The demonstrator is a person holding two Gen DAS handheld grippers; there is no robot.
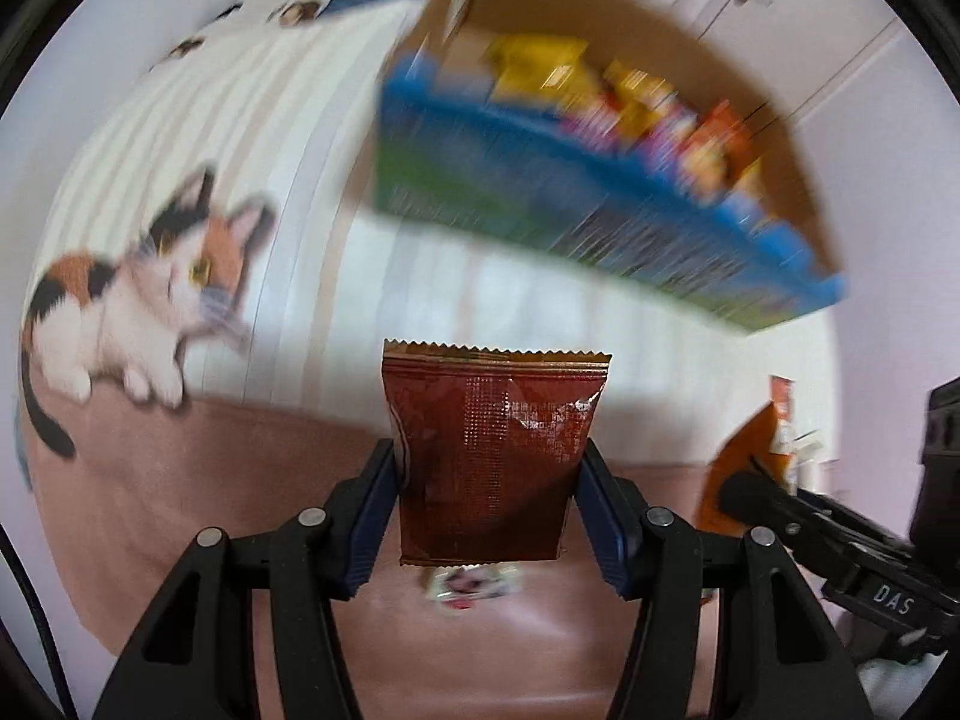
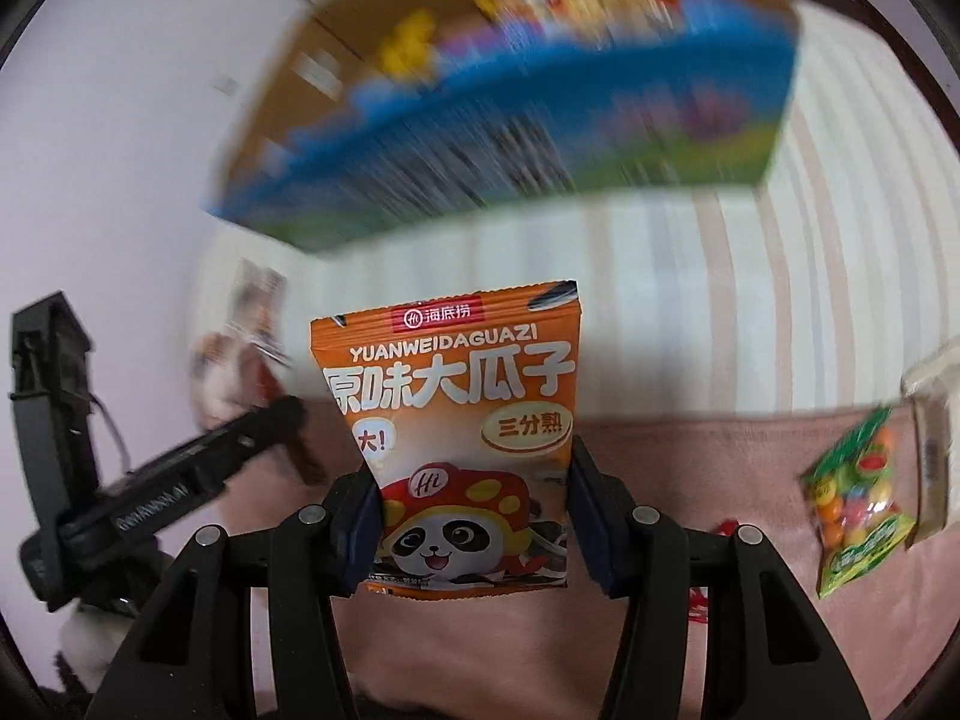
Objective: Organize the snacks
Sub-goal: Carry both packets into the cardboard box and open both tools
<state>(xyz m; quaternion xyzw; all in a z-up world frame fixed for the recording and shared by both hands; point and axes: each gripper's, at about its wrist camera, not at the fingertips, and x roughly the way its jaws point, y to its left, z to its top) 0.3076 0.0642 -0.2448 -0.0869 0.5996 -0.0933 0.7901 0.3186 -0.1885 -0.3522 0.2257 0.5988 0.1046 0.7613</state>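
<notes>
Two grippers, each holding one snack packet. The left gripper (image 1: 487,498) has its jaws closed on one dark red foil packet (image 1: 492,456), both blue pads pressed against its sides, the packet upright with its serrated top edge uppermost. The right gripper (image 2: 474,504) has its jaws closed on one orange sunflower-seed packet (image 2: 462,432) printed with a cartoon panda, also upright between its two pads.

Ahead of both grippers stands one open cardboard box (image 1: 600,198), blue and green on its outer side and brown inside, blurred in both views. It holds a row of snack packets (image 1: 630,102) in yellow, orange and purple; the blur makes an exact count impossible.

Everything rests on one bed cover (image 1: 252,192), cream and beige striped further back, plain pink nearer the grippers, with one calico cat print (image 1: 144,294) on it in the left wrist view. One small packet (image 1: 471,583) lies on the pink part, just below the held red packet. In the right wrist view one green bag of coloured candies (image 2: 858,504) lies on the pink part to the right, touching or just beside one pale packet (image 2: 933,438) at the frame edge
</notes>
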